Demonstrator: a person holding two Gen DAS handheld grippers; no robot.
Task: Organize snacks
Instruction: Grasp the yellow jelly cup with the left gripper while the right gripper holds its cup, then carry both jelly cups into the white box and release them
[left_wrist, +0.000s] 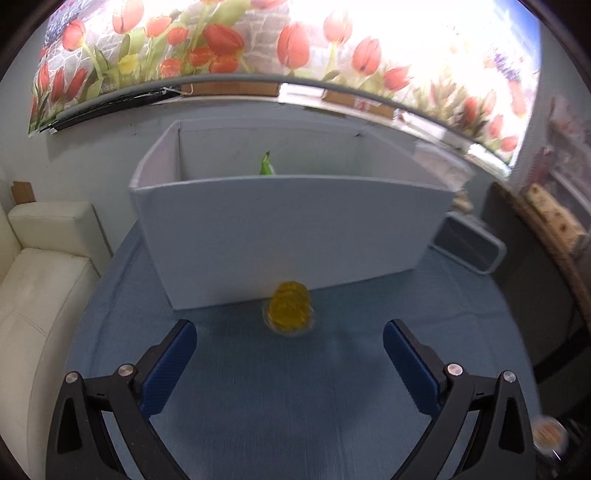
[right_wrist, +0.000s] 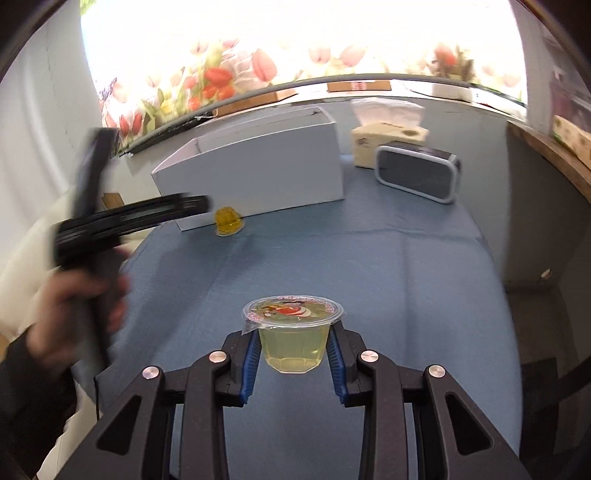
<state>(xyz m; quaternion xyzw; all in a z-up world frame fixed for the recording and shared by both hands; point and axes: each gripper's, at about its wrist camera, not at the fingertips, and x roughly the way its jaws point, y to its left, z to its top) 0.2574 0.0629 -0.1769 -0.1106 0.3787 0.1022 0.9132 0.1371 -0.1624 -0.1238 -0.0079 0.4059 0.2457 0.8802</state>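
A yellow jelly cup (left_wrist: 290, 309) lies upside down on the blue tablecloth, just in front of the white open box (left_wrist: 288, 236). My left gripper (left_wrist: 290, 332) is open, with the cup ahead between its blue fingers, untouched. A green packet (left_wrist: 266, 164) pokes up inside the box. In the right wrist view my right gripper (right_wrist: 294, 345) is shut on a clear jelly cup (right_wrist: 293, 332) with a printed lid, held above the cloth. The yellow cup (right_wrist: 228, 221), the box (right_wrist: 258, 173) and the blurred left gripper (right_wrist: 147, 212) show there too.
A grey-framed device (right_wrist: 417, 177) and a tissue box (right_wrist: 388, 134) stand right of the white box. A cream sofa (left_wrist: 33, 280) is at the left of the table. A wooden shelf edge (right_wrist: 554, 155) runs along the right. Tulip-print wall behind.
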